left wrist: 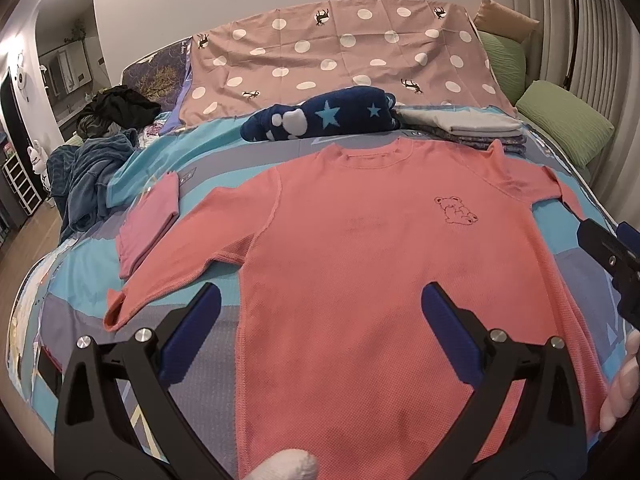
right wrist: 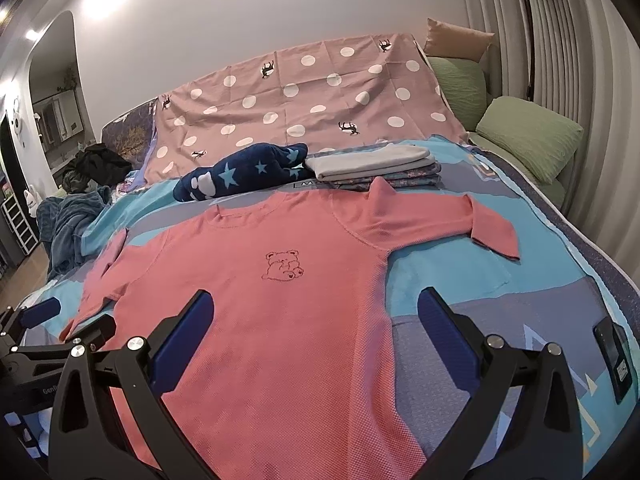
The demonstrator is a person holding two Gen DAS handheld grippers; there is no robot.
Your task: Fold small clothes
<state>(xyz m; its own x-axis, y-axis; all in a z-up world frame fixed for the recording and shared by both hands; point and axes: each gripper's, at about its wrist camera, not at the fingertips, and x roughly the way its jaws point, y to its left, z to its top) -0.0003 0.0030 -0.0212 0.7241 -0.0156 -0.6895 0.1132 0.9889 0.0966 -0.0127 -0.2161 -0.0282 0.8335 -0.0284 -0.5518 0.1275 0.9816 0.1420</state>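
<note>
A pink long-sleeved shirt [left wrist: 352, 240] with a small bear outline on the chest lies spread flat, front up, on the bed; it also shows in the right wrist view [right wrist: 272, 320]. Its right sleeve [right wrist: 460, 220] is bent back near the shoulder. My left gripper [left wrist: 320, 312] is open and empty above the shirt's lower left part. My right gripper [right wrist: 314, 312] is open and empty above the shirt's lower right part. Each gripper shows at the edge of the other's view.
A folded pink garment [left wrist: 148, 224] lies left of the shirt. A navy star-patterned blanket [left wrist: 320, 118] and a stack of folded clothes [right wrist: 376, 170] lie behind it. Crumpled blue clothes [left wrist: 88, 176] sit at the left, green pillows [right wrist: 528, 136] at the right, a phone [right wrist: 614, 360] near the bed's right edge.
</note>
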